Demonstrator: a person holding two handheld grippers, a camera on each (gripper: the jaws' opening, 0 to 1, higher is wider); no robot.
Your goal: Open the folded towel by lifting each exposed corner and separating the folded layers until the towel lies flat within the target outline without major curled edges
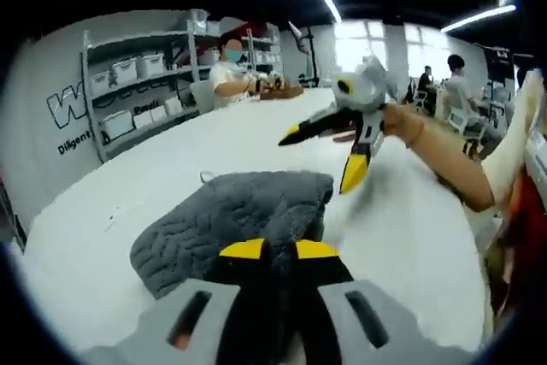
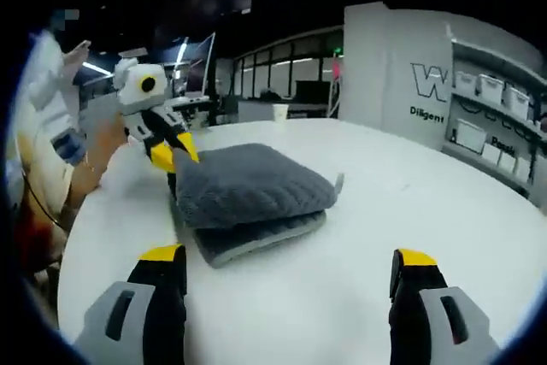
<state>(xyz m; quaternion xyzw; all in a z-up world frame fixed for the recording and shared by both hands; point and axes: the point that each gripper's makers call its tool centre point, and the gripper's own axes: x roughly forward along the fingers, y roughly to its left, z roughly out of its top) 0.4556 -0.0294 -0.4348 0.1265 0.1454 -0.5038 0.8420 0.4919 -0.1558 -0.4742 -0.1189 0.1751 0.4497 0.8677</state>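
- A thick grey folded towel with a quilted wavy texture (image 1: 235, 224) lies on a large round white table (image 1: 402, 237); in the left gripper view it sits at centre and lower left of the frame, in the right gripper view (image 2: 249, 197) it sits just left of centre
- The towel is not yet opened: the right gripper view shows stacked layers, the upper one bulging over a thinner lower edge
- No target outline can be made out on the table
- The left gripper (image 1: 280, 250), grey with yellow tips, rises from the bottom centre of its frame; its jaws are pressed nearly together right at the towel's near edge, and whether any cloth is caught between them cannot be told
- The right gripper (image 2: 291, 264) has its yellow-tipped jaws spread wide at the bottom of its frame, nothing between them, with bare table ahead of the towel
- In the left gripper view that right gripper (image 1: 346, 147) hangs at upper right of centre, above the table beyond the towel, jaws apart
- To do this step well, I judge it best to pinch only the top layer at an exposed corner, lift gently, and peel it away while the other gripper steadies the layers beneath
- Shelving with white storage bins (image 1: 137, 91) stands at upper left
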